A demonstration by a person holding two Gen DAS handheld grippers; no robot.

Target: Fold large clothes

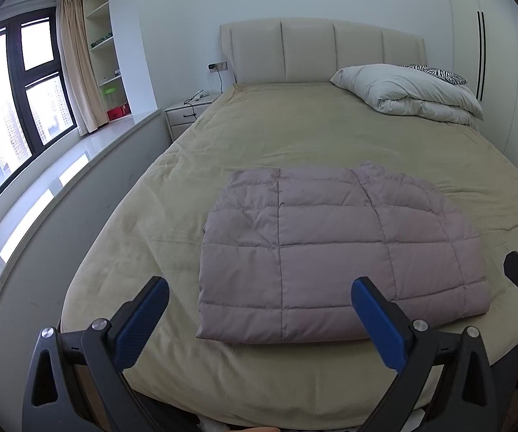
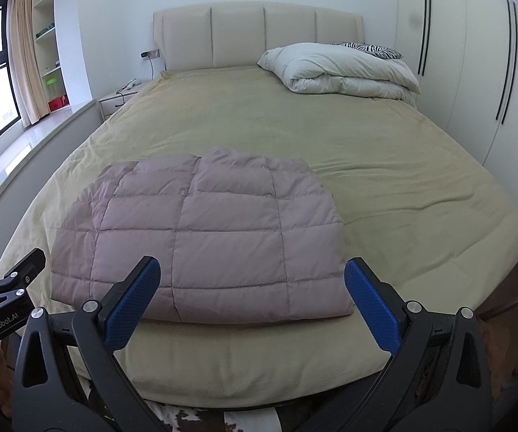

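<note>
Here, a mauve quilted jacket (image 1: 334, 255) lies folded into a neat, puffy rectangle near the foot of the bed (image 1: 295, 133), on the yellowish bedspread. Its folded edge faces the person, and what looks like the collar bulges at the far side, though the fabric is too bunched there to be sure.

The left gripper (image 1: 259, 320) hangs just short of the jacket's near left corner, its blue-padded fingers spread wide with nothing between them. The right gripper (image 2: 250, 302) is held the same way over the near right part of the jacket, jaws wide apart and empty. Neither one touches the cloth. Each shows at the edge of the other's view, so they sit side by side above the foot of the bed.

Up at the head, a white duvet (image 2: 341, 68) is bundled on the right side against the padded headboard (image 2: 255, 36), with a zebra-print pillow (image 2: 370, 50) peeking out behind it. A nightstand (image 1: 187, 115) stands left of the bed, a wardrobe (image 2: 482, 72) along the right wall.
</note>
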